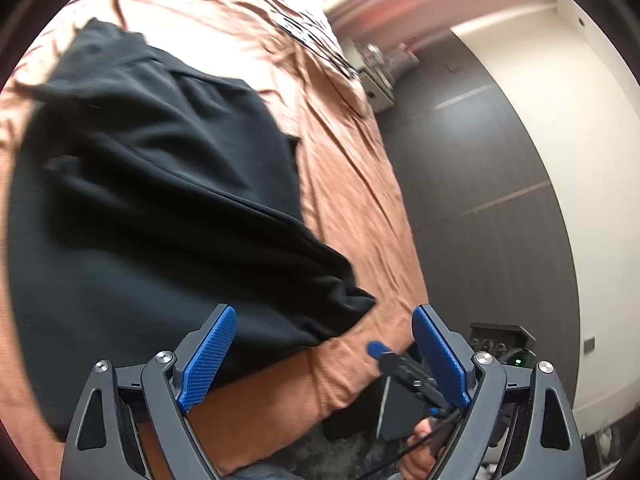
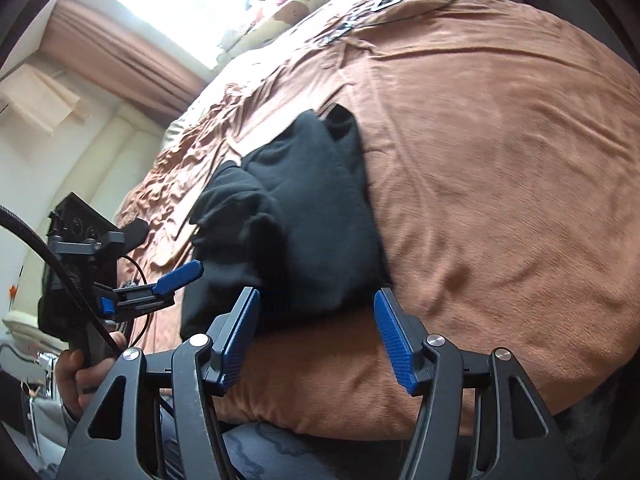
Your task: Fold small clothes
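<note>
Both grippers, left [image 1: 323,354] & right [image 2: 316,336], w/ fingers spread, empty, near black garment [image 1: 160,200] on brown bedspread [image 2: 480,160].

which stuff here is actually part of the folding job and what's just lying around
Part of the job:
- black garment, lying on the bed near its front edge
- left gripper, open, holding nothing
- right gripper, open, holding nothing
- brown bedspread, the folding surface

Just lying about:
- patterned pillows at the bed's far end
- curtain
- white cabinet beside the bed
</note>
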Tool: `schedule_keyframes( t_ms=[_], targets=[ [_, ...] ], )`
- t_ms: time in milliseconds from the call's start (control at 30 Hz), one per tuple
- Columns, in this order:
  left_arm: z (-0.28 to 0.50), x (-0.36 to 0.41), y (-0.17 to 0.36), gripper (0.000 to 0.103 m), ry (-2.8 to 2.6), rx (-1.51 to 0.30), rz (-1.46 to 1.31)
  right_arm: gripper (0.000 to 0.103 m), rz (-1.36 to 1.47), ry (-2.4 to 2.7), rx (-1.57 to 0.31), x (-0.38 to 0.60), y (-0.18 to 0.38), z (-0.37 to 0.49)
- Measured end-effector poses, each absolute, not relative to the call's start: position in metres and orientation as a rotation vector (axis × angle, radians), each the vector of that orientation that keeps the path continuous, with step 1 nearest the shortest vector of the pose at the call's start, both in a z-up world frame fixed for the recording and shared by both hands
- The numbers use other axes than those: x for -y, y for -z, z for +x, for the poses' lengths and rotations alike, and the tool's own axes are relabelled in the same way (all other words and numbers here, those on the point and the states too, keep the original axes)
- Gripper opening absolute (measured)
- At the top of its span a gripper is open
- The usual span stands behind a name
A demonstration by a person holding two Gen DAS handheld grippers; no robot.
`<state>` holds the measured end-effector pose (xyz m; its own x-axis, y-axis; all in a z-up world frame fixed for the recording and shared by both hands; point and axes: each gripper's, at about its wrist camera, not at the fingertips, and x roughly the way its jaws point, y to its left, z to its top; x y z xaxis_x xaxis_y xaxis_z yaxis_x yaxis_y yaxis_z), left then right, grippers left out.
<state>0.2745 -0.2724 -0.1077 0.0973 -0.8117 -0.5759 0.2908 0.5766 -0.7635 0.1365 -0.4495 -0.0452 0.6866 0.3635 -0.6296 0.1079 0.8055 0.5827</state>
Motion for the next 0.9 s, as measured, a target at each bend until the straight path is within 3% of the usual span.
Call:
schedule_keyframes(
  t_ms=[433, 567, 633, 833, 867, 900],
  targets=[
    [0.318, 0.224, 0.134, 0.09, 0.689, -1.246, -0.623, 0.056, 0.415, -0.126, -0.88, 0.405, 0.038, 0.203],
    [0.336, 0.23, 0.143, 0.09, 0.661, -1.257, -0.649, 0.023, 0.395, -0.113, -0.885, 0.398, 0.039, 0.214],
    [0.344, 0.233, 0.147, 0.09, 0.643, -1.267, -0.66, 0.014, 0.384, -0.093, -0.888, 0.397, 0.04, 0.214],
    [0.368, 0.237, 0.148, 0.087, 0.558, -1.258, -0.667, 0.008, 0.386, -0.116, -0.869, 0.394, 0.042, 0.199],
    [0.37, 0.237, 0.148, 0.083, 0.547, -1.254, -0.66, 0.008, 0.395, -0.116, -0.869, 0.395, 0.043, 0.196],
    [0.373, 0.237, 0.147, 0.066, 0.532, -1.255, -0.654, 0.008, 0.406, -0.118, -0.869, 0.398, 0.045, 0.194]
  ],
)
